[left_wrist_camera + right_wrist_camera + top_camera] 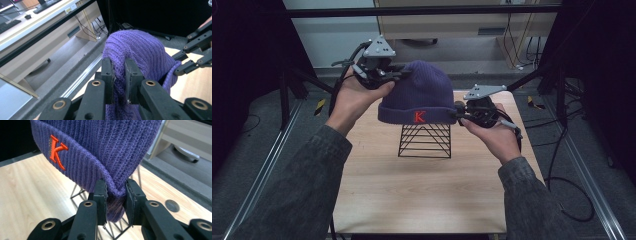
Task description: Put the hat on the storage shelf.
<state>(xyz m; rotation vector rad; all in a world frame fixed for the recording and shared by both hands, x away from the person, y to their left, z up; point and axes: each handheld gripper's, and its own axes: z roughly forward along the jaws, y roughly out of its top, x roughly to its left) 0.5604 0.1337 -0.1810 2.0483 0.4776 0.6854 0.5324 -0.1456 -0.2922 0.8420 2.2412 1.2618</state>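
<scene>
- While the beanie (417,92) is hanging above the wire stand (425,140) near the table's (412,200) far edge, it is looking soft, light and floppy, likely sagging wherever unsupported.
- Left gripper (119,75) is pinching the knit at the crown's left side; right gripper (115,195) is pinching the folded cuff at the right.
- Gripping the doubled cuff is seeming safest, since ribbed knit is stretching easily.
- An orange "K" (57,151) is showing on the cuff.

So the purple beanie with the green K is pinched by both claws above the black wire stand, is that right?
Not quite: the K on the purple beanie is orange-red, not green, as the right gripper view shows. The left claw and right claw do both pinch it above the black wire stand.
</scene>
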